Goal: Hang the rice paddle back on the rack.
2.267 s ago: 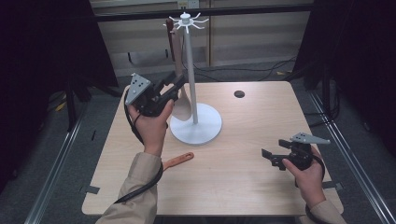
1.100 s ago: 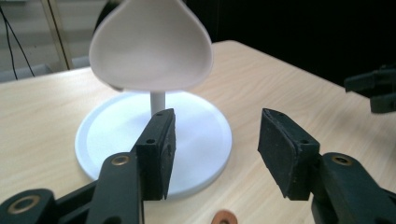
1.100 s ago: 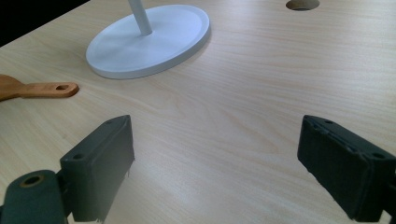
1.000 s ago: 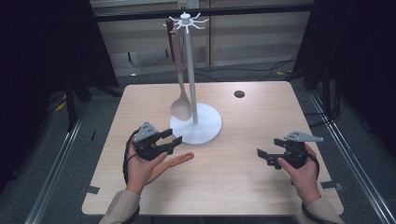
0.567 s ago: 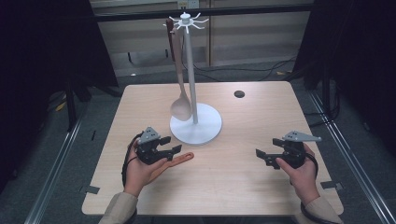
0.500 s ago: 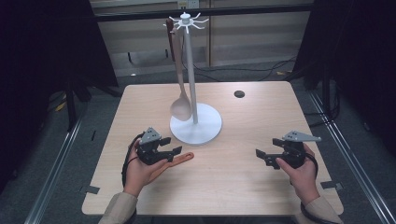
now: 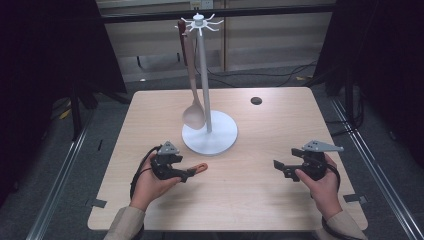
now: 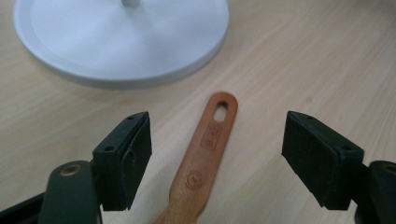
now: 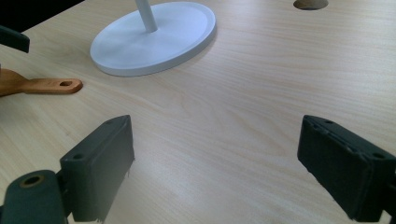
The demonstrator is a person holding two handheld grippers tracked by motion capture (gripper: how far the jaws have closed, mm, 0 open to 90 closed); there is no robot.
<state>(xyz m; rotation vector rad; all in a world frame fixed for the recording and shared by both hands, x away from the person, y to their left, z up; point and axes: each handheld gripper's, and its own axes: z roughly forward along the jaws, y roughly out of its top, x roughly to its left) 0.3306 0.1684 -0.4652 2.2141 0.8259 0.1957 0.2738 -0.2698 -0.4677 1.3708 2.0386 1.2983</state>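
Seen along the left hand-held gripper, jaws wide apart around an orange handle flat on the table, its hanging hole plain here, white stand base beyond; from above, right hand-held gripper likewise apart, a spoon hanging on the stand.

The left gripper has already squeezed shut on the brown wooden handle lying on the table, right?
Not shut. In the left gripper view the left gripper is open, its jaws apart on either side of the brown wooden handle, which does lie on the table.
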